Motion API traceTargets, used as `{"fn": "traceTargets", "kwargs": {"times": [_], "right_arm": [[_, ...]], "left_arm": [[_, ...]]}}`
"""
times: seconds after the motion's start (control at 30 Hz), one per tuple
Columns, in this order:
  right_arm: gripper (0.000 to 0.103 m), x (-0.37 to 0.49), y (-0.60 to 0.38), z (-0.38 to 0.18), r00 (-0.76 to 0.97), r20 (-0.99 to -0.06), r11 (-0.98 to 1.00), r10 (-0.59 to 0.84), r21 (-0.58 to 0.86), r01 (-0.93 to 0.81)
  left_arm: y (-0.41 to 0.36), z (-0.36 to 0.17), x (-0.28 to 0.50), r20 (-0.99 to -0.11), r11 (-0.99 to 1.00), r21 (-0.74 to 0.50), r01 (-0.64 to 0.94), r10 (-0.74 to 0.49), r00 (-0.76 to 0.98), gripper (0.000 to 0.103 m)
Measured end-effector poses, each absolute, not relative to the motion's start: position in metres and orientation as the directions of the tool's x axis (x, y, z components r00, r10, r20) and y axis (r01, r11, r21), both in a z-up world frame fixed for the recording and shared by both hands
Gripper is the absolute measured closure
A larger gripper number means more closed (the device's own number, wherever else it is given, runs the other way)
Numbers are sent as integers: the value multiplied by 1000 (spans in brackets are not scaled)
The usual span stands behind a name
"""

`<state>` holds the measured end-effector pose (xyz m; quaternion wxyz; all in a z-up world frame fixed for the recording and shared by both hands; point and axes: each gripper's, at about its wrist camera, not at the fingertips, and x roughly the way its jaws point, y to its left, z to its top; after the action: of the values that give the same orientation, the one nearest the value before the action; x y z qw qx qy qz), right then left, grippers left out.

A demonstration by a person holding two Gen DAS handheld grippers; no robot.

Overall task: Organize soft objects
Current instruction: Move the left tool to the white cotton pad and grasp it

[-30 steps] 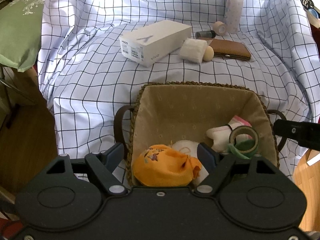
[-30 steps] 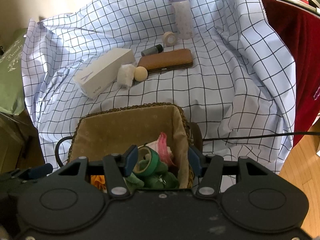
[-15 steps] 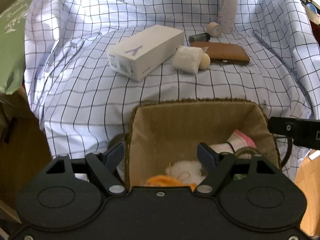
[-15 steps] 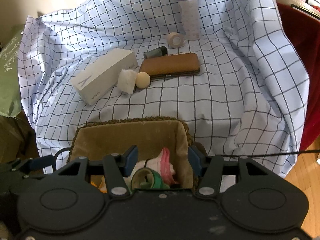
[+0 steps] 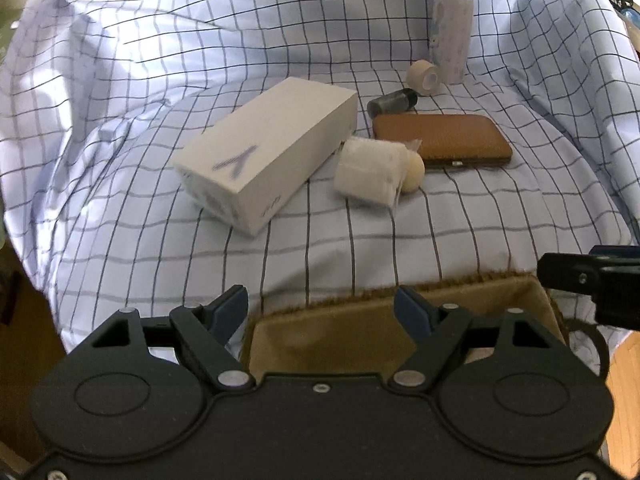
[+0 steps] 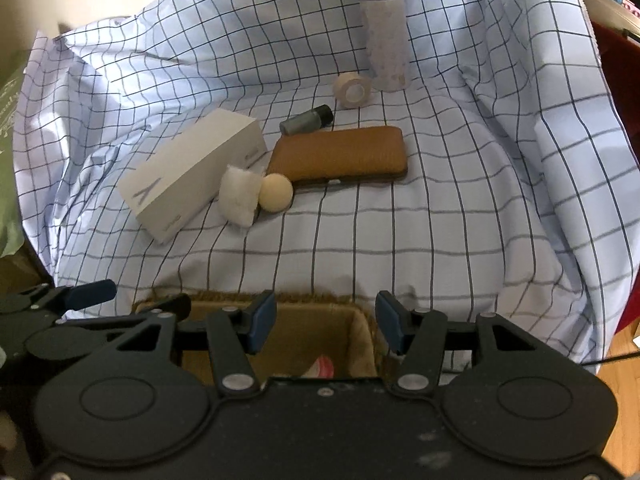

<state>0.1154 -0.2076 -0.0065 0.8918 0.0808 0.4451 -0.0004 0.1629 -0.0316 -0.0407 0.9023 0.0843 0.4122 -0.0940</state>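
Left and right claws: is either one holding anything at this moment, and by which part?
Nothing is held. The left claw and right claw are both open and empty above the basket.

Draped in checked cloth (image 6: 400, 240); bearing white box (image 6: 192, 176), brown case (image 6: 340, 156), bottle (image 6: 384, 32), basket (image 6: 360, 320).

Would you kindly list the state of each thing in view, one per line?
left gripper: open, empty
right gripper: open, empty
basket: open-topped, partly filled
white box: closed, lying flat
brown case: closed, flat
purple bottle: upright, capped
dark vial: on its side
tape roll: on edge
white pad: touching beige ball
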Motion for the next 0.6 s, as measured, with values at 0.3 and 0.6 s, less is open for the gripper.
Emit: {"fn": "traceTargets", "kwargs": {"times": [0.3, 0.6], "right_arm": [[48, 151, -212, -8, 608, -791, 989, 66, 132, 64], [48, 174, -212, -10, 613, -786, 990, 75, 131, 48]], "left_arm": [[-45, -49, 202, -758, 956, 81, 283, -125, 640, 27], [-55, -54, 230, -752, 944, 99, 315, -136, 645, 27]]}}
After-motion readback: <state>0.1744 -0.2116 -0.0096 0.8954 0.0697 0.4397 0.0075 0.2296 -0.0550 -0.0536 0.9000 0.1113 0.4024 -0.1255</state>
